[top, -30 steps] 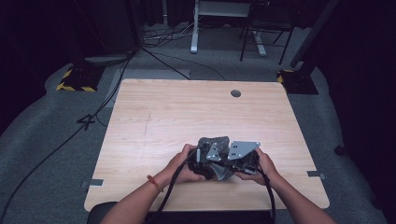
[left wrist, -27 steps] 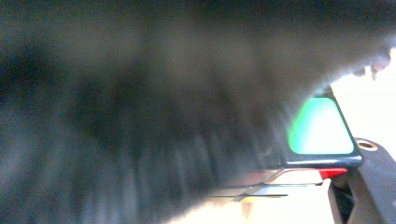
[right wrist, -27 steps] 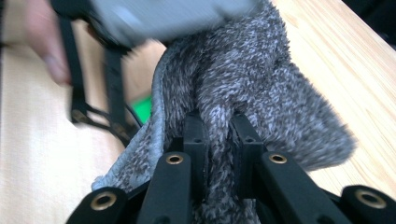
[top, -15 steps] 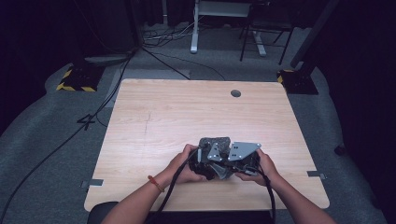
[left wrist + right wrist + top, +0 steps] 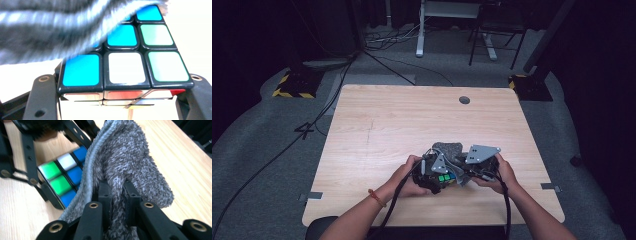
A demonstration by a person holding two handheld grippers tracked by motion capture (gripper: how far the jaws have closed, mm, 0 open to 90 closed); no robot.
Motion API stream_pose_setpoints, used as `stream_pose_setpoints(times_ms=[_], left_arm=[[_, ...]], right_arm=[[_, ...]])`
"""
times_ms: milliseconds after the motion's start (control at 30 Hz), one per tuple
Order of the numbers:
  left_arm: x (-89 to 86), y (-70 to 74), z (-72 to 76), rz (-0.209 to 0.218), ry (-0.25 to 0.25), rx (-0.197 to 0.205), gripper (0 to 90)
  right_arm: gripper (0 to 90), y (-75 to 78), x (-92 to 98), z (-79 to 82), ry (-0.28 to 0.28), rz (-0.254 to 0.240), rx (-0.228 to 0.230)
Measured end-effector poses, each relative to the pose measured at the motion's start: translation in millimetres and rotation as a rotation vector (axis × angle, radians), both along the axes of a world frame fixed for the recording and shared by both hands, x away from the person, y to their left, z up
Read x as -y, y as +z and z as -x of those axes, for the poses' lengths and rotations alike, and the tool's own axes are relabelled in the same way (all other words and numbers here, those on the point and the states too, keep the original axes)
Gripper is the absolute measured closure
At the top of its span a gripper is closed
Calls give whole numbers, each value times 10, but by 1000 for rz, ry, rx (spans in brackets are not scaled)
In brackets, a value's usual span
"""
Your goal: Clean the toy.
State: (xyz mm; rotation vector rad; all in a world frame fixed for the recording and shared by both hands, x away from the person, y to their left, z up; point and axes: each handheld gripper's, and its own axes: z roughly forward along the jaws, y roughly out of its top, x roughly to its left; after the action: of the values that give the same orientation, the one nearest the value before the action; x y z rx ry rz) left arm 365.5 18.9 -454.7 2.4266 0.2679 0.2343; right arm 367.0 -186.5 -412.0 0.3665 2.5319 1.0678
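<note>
A Rubik's cube [image 5: 125, 67] with blue, white and green stickers sits between the black jaws of my left gripper [image 5: 120, 82], which is shut on it. In the high view the cube [image 5: 442, 179] is just above the table's near edge, in my left gripper [image 5: 435, 175]. A grey fuzzy cloth [image 5: 132, 162] is pinched by my right gripper [image 5: 117, 187], which is shut on it. The cloth [image 5: 50, 30] drapes over the far part of the cube's top face. Seen from above, the cloth [image 5: 448, 148] bunches between both grippers, with my right gripper [image 5: 472, 167] beside the left one.
The light wooden table [image 5: 402, 125] has a round cable hole [image 5: 464, 100] near its far edge. Black cables trail from both grippers over the near edge. Beyond the table stand a desk frame [image 5: 419, 30] and floor cables on grey carpet.
My right gripper has shifted slightly to the right with the cloth in it. The left gripper and the cube have stayed put.
</note>
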Motion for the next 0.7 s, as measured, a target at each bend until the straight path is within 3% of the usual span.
stream_pose_setpoints(times_ms=[200, 367, 433, 533, 567, 700], left_arm=[[64, -17, 3, -4, -8, -3, 336], [90, -25, 31, -1, -14, 4, 336], [77, -23, 22, 1, -15, 6, 336], [64, -12, 17, -7, -9, 11, 336], [45, 1, 4, -7, -2, 10, 336], [27, 16, -5, -7, -1, 15, 336]], right_arm=[[801, 32, 7, 99, 39, -11, -7], [799, 70, -201, 225, 126, -38, -29], [799, 71, -246, 239, 133, -39, -27], [799, 70, -241, 219, 125, -32, -19], [799, 68, -209, 178, 92, -10, 12], [800, 51, -96, 83, 48, -25, 3]])
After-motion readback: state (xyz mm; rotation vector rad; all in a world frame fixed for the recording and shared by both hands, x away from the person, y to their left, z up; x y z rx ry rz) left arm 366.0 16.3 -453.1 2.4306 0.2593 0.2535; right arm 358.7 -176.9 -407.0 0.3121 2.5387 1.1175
